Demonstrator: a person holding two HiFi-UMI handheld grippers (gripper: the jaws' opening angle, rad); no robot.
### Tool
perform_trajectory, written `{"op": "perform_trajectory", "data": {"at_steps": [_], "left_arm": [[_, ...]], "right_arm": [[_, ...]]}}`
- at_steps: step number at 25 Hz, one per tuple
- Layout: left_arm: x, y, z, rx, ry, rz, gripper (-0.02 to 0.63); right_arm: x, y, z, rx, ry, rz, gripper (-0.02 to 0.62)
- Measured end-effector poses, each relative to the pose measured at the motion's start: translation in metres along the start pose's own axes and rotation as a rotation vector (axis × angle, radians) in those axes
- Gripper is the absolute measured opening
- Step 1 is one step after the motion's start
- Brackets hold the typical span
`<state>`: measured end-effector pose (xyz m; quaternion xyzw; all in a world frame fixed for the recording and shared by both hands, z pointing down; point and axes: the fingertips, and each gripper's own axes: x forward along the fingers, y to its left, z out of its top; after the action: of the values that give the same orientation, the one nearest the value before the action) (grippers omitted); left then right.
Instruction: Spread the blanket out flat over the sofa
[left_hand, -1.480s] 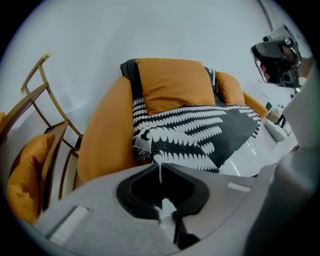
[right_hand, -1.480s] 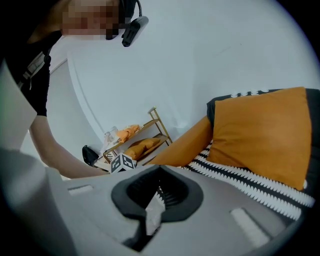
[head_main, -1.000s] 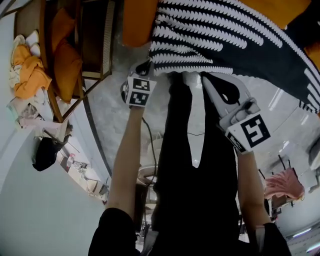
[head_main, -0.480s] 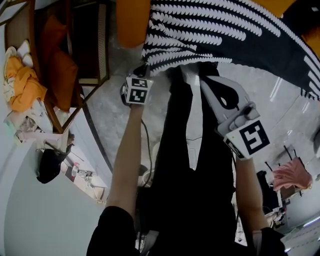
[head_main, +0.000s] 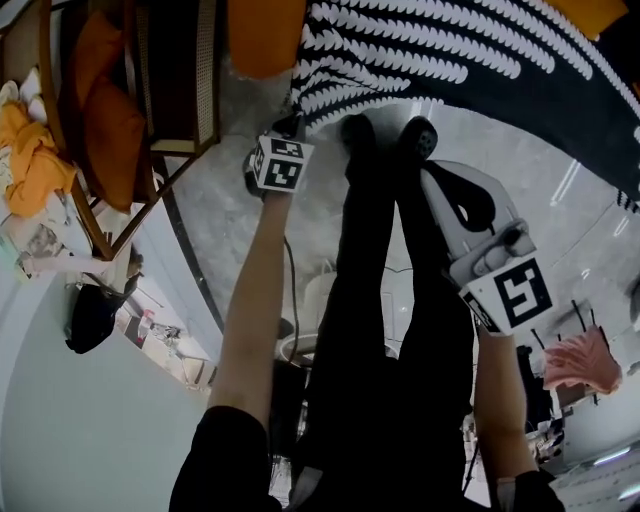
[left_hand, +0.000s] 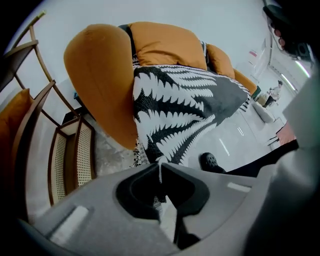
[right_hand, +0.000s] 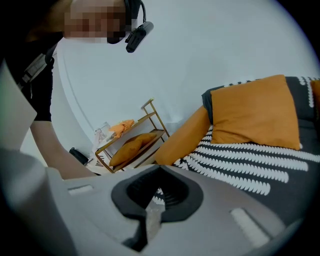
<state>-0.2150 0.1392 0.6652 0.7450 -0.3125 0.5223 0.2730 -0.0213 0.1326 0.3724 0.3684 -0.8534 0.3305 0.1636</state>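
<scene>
Both sets of jaws are shut, your left gripper (left_hand: 160, 167) pinching the near-left corner of the blanket (left_hand: 175, 105) draped on the sofa (left_hand: 95, 75), your right gripper (right_hand: 159, 167) seemingly empty; next, tug that edge flat.

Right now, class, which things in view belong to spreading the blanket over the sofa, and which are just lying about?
Job: blanket, sofa, left gripper, right gripper.
Lying about: wooden rack, orange cushion on it, crumpled orange cloth, black bag.

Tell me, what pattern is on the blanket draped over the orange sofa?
White fern-like leaves on dark grey. The blanket shows best in the left gripper view.
</scene>
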Motion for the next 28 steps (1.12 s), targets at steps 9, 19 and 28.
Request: {"op": "perform_trajectory", "data": {"at_steps": [9,19,28], "left_arm": [[0.028,0.012,-0.018,0.054,0.04,0.09,0.021],[0.121,0.033,-0.05,0.193,0.091,0.079,0.021],[0.147,0.029,-0.06,0.184,0.1,0.016,0.018]], "right_arm": [[-0.002,-0.013,-0.027,0.005,0.007,-0.001,0.003],[0.061,-0.04,-0.078,0.072,0.043,0.005,0.003],[0.066,-0.041,-0.099,0.103,0.064,-0.002,0.003]]}}
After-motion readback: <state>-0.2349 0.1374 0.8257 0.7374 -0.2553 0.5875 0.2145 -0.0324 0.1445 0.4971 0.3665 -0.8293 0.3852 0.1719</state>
